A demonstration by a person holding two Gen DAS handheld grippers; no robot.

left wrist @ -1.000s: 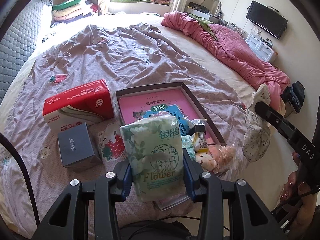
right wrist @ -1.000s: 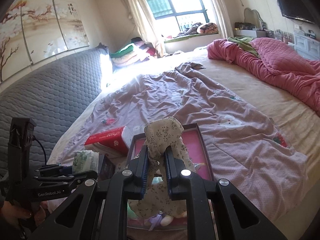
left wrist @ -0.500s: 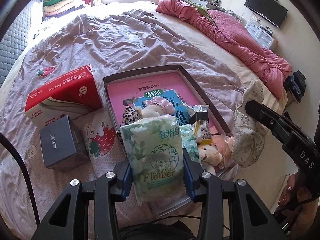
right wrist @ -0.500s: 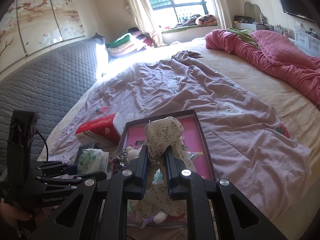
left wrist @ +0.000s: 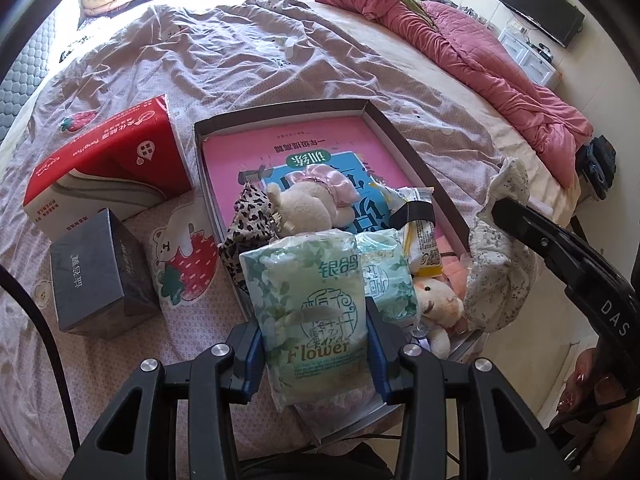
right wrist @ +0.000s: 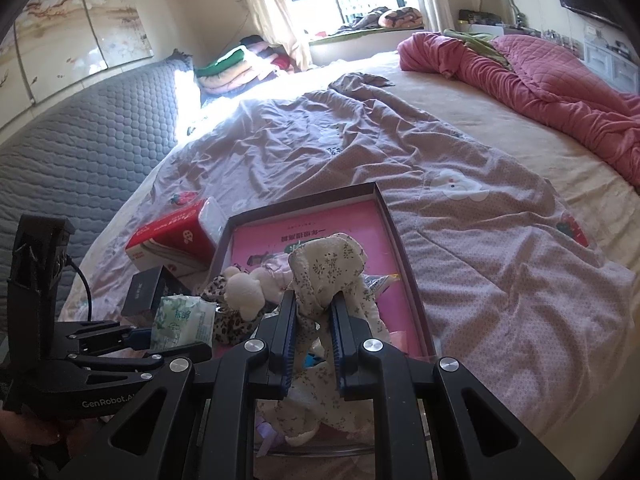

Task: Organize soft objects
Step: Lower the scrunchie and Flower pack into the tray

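Clamping a green floral tissue pack (left wrist: 310, 312) between its part-open jaws, the left gripper (left wrist: 315, 346) hung above the near end of the shallow box (left wrist: 416, 160) on the bed (right wrist: 500, 248). Beside it, the right gripper (right wrist: 314, 322) was pinched nearly shut on a flower-print cloth (right wrist: 326, 268), over the plush toys (left wrist: 308, 204) piled in that box.

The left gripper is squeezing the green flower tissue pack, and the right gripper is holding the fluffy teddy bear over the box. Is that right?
Not quite. The right gripper is not holding a teddy bear; it is shut on a flowery cloth, as the right wrist view shows. The fluffy toy lies in the box. The rest is right: the left gripper is squeezing the green flower tissue pack.
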